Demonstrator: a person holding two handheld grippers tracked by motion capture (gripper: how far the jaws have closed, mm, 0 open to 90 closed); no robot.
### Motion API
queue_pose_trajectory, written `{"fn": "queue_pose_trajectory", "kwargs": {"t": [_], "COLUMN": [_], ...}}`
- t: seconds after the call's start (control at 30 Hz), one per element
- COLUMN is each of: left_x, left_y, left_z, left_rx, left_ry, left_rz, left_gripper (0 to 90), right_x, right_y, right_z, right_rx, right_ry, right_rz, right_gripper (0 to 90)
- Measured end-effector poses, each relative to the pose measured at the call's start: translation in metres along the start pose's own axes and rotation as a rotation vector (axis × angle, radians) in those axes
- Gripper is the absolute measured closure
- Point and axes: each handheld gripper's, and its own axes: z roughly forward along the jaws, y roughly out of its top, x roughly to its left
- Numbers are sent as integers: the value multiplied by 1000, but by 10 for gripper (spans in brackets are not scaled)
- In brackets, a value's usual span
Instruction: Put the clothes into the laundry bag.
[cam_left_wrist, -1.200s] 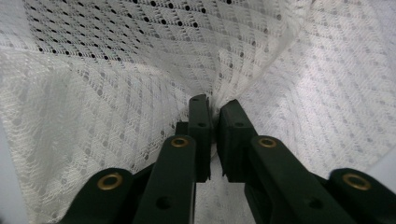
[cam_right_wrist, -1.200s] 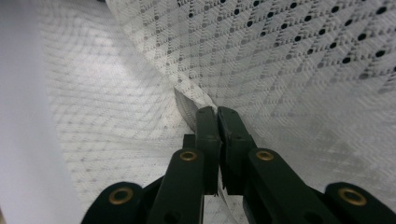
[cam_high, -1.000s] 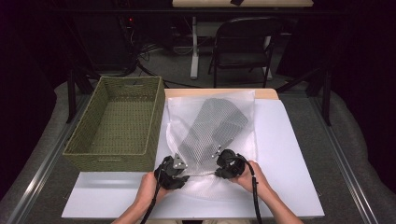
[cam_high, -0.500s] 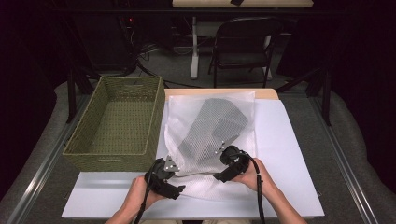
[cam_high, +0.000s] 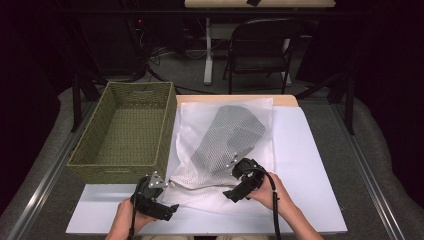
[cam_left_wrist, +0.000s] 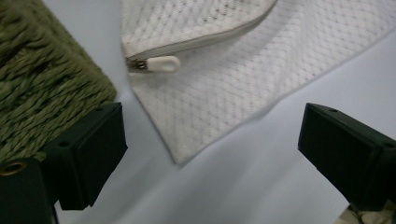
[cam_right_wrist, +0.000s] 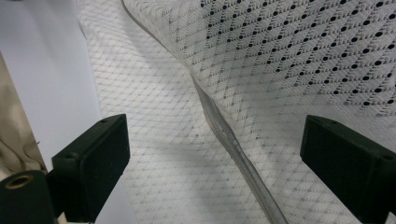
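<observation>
two handheld grippers hover at the near edge of a white mesh laundry bag (cam_high: 225, 145) that lies flat on the white table (cam_high: 310, 165) beside a green woven basket (cam_high: 125, 132), a grey garment (cam_high: 225, 137) zipped inside. the bag looks light, limp and snag-prone; the zipper pull (cam_left_wrist: 159, 64) or a corner is the surest hold. since a second ago, the left gripper (cam_high: 167, 212) and right gripper (cam_high: 231, 195) have just been opening, jaws spread, nothing pinched, and the left has drawn back from the bag.
</observation>
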Motion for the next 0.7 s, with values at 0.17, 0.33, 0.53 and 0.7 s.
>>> {"fn": "queue_pose_trajectory", "kwargs": {"t": [0.17, 0.33, 0.53, 0.7], "left_x": [7, 12, 12, 13], "left_y": [-4, -7, -9, -10], "left_z": [5, 11, 15, 15], "left_rx": [12, 25, 40, 42], "left_ry": [28, 46, 54, 81], "left_rz": [-26, -57, -63, -73], "left_gripper": [102, 141, 149, 164], "right_x": [0, 1, 1, 1], "right_y": [-2, -3, -1, 0], "right_z": [2, 4, 4, 6], "right_rx": [-12, -11, -11, -10], "right_ry": [-17, -23, -29, -20], "right_rz": [-16, -30, -32, -28], "right_gripper": [95, 111, 123, 124]}}
